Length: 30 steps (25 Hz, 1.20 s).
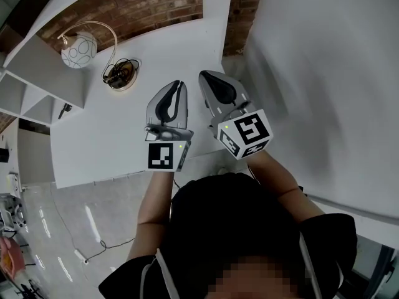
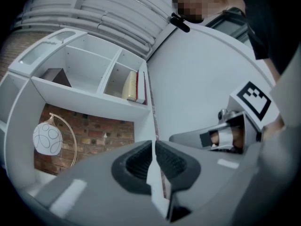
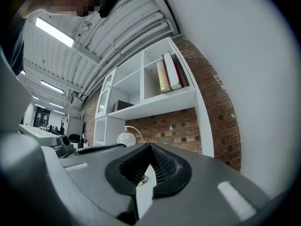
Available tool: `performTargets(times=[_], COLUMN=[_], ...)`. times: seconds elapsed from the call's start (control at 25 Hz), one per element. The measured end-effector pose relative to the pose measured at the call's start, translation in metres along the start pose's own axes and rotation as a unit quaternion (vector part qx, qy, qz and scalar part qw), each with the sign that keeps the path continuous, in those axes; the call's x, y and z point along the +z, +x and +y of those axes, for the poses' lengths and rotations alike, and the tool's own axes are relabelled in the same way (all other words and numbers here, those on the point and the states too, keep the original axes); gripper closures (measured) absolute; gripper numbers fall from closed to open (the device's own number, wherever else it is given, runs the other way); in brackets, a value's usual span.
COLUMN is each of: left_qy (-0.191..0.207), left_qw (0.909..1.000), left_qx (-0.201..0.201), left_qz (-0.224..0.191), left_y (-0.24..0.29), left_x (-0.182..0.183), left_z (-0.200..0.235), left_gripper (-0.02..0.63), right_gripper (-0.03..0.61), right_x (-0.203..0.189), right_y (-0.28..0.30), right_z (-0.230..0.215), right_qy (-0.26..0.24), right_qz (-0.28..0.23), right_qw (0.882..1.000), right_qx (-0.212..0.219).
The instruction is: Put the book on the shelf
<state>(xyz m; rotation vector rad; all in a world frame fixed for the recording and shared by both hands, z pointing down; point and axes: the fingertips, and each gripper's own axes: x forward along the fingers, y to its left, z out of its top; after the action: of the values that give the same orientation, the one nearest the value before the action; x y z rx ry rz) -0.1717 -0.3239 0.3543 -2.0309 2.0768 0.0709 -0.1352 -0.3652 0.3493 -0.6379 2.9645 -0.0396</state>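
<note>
Two books, one cream (image 2: 130, 85) and one red (image 2: 140, 87), stand upright in a compartment of the white shelf (image 2: 89, 96). The right gripper view shows the same books (image 3: 168, 72) in the shelf (image 3: 155, 105), in the top compartment next to the wall. My left gripper (image 1: 179, 85) and right gripper (image 1: 204, 76) hang side by side above the white table (image 1: 93, 148). The left gripper (image 2: 154, 142) has its jaws pressed together with nothing between them. The jaws of the right gripper (image 3: 150, 146) also meet at the tip and hold nothing.
A round white lamp (image 1: 78, 50) on a curved brass stem stands at the table's far left, its base with a cable (image 1: 121, 73) beside it. A brick wall (image 3: 188, 126) backs the table under the shelf. A white wall (image 1: 324, 73) runs along the right.
</note>
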Motion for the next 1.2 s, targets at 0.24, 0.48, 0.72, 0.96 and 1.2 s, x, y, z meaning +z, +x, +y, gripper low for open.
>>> performTargets(times=[0.24, 0.48, 0.72, 0.96, 1.2], left_qy=[0.001, -0.002, -0.01, -0.015, -0.021], left_qw=[1.0, 1.0, 0.9998, 0.9997, 0.9994], left_qx=[0.0, -0.003, -0.014, -0.018, -0.023], left_qz=[-0.001, 0.0, 0.0, 0.008, 0.015], left_y=[-0.013, -0.028, -0.044, -0.064, -0.084], left_x=[-0.001, -0.003, -0.001, -0.004, -0.006], left_z=[-0.004, -0.008, -0.018, -0.025, -0.031], left_gripper=[0.589, 0.589, 0.589, 0.589, 0.589], right_gripper=[0.58, 0.58, 0.58, 0.581, 0.581], right_x=[-0.01, -0.015, -0.016, -0.024, -0.03], right_y=[-0.009, -0.018, -0.032, -0.047, -0.061], right_z=[0.014, 0.029, 0.041, 0.054, 0.069], right_qy=[-0.004, 0.0, -0.003, 0.004, 0.008], right_qz=[0.002, 0.003, 0.005, 0.015, 0.022], right_qw=[1.0, 1.0, 1.0, 1.0, 1.0], right_qx=[0.007, 0.012, 0.007, 0.0, -0.009])
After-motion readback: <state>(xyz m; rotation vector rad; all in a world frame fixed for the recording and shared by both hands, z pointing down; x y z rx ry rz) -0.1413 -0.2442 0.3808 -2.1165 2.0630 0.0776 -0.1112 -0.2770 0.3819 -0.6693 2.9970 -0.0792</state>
